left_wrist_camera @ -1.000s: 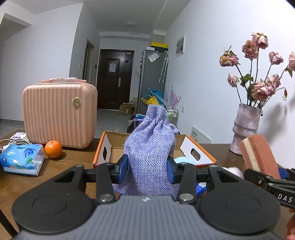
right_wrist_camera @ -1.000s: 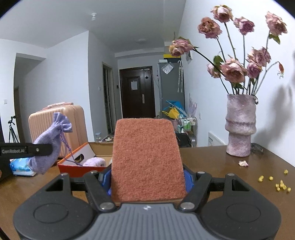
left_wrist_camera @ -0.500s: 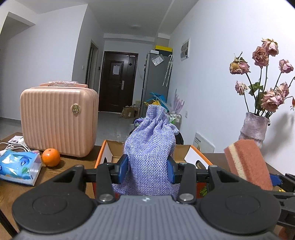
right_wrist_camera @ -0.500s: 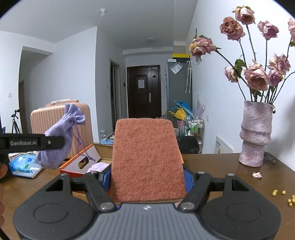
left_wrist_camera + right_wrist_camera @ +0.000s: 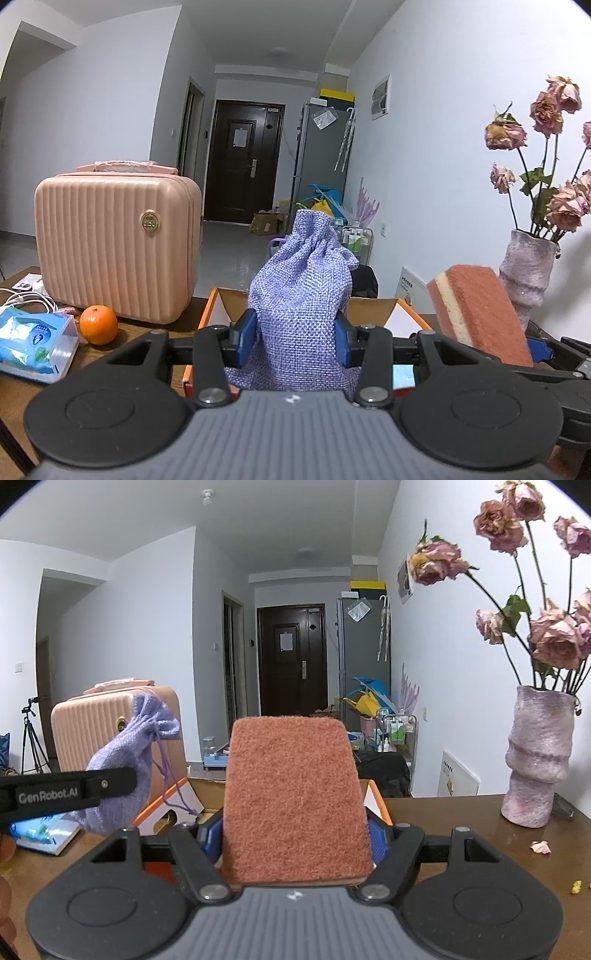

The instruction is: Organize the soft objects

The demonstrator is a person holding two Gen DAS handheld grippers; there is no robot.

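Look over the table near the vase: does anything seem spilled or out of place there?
Yes. A fallen pink petal lies on the wooden table just in front of the vase of dried roses, with a small yellow crumb nearer the edge. Both look like litter.

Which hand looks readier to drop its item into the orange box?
Left, probably: its pouch sits directly before the box, while the right's sponge is off to the side.
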